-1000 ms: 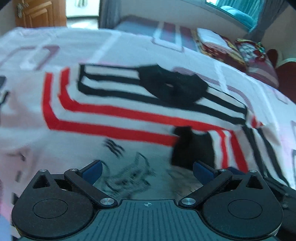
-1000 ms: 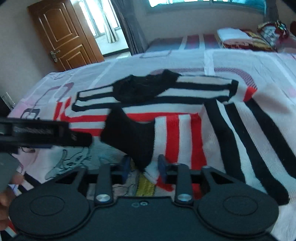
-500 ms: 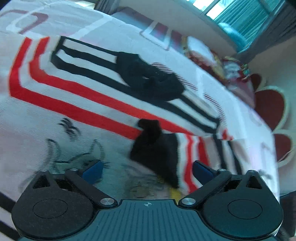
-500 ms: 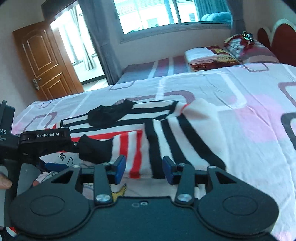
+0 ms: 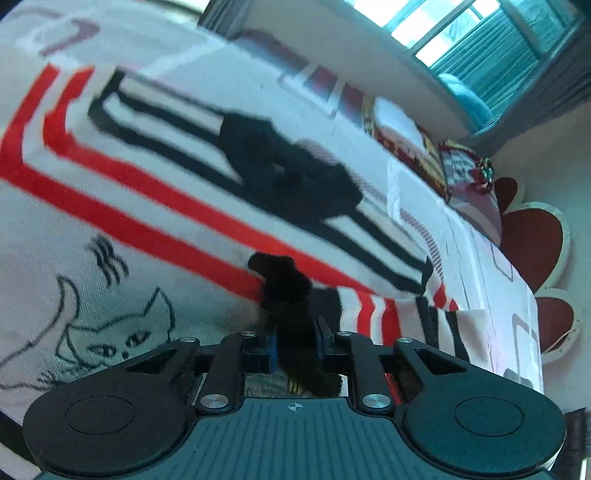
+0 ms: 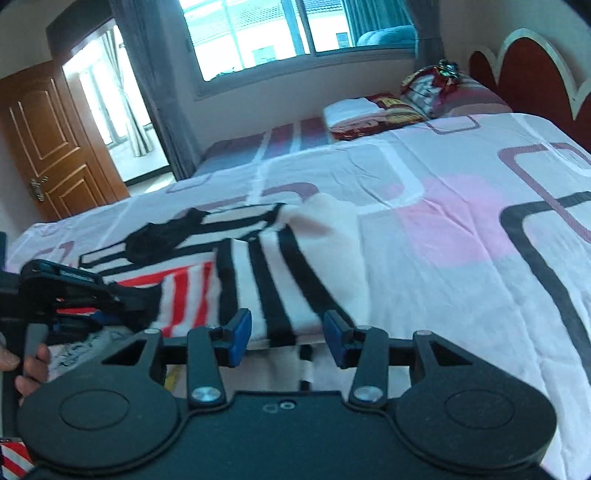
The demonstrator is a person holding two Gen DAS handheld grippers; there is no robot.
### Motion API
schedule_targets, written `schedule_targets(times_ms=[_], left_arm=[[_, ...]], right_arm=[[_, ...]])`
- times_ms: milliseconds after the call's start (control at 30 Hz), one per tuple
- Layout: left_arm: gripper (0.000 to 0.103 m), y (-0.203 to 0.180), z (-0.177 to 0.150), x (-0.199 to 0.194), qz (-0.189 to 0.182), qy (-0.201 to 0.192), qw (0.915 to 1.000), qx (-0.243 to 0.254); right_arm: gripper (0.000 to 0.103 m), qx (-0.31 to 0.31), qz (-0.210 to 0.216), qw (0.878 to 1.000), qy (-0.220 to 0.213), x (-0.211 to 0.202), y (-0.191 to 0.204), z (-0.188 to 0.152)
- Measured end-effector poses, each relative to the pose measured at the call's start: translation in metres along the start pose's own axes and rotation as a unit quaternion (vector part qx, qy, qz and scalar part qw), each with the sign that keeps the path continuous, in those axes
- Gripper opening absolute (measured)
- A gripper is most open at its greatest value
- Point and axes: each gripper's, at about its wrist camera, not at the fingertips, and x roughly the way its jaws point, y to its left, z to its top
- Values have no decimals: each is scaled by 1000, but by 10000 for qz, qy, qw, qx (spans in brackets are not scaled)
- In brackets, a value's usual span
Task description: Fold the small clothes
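A small knit sweater [image 5: 155, 206] with red, black and white stripes and a cat drawing lies on the bed, its black collar [image 5: 288, 173] at the far side. One sleeve is folded across the body. My left gripper [image 5: 295, 345] is shut on the sleeve's black cuff [image 5: 288, 295]. In the right wrist view the sweater [image 6: 280, 266] lies ahead and left, and the left gripper [image 6: 92, 306] holds the cuff there. My right gripper [image 6: 288, 338] is open, its fingers either side of the sweater's striped near edge, holding nothing.
The bed sheet [image 6: 461, 236] is white with pink and purple patterns. Folded bedding and pillows [image 6: 417, 99] lie at the far end by a red headboard [image 6: 532, 81]. A wooden door [image 6: 48, 136] and a window [image 6: 280, 33] are behind.
My left gripper has closed on the black cuff. My right gripper let go of the sleeve, opened wider and moved right along the sweater's edge.
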Motion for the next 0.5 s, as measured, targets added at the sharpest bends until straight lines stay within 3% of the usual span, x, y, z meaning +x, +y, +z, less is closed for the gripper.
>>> schedule_targets(times_ms=[133,267,400,500], left_arm=[[10,0,11,-21,-184,-340,9992,-71],[10,6,30,-52,-175,-812,9965,18],[10,18,44,-68,17,-1041,9944,168],[10,39,48,-74,244,-1088,9937,146]], right_arm=[[47,45,-165,9998,-69,-4,-7,-4],[49,-73,-191,9997,163,5,-7,-9],[40,-444,-259,9982,312,28,9,-12],[30,-308,-213,9989,274,44,16,-6]])
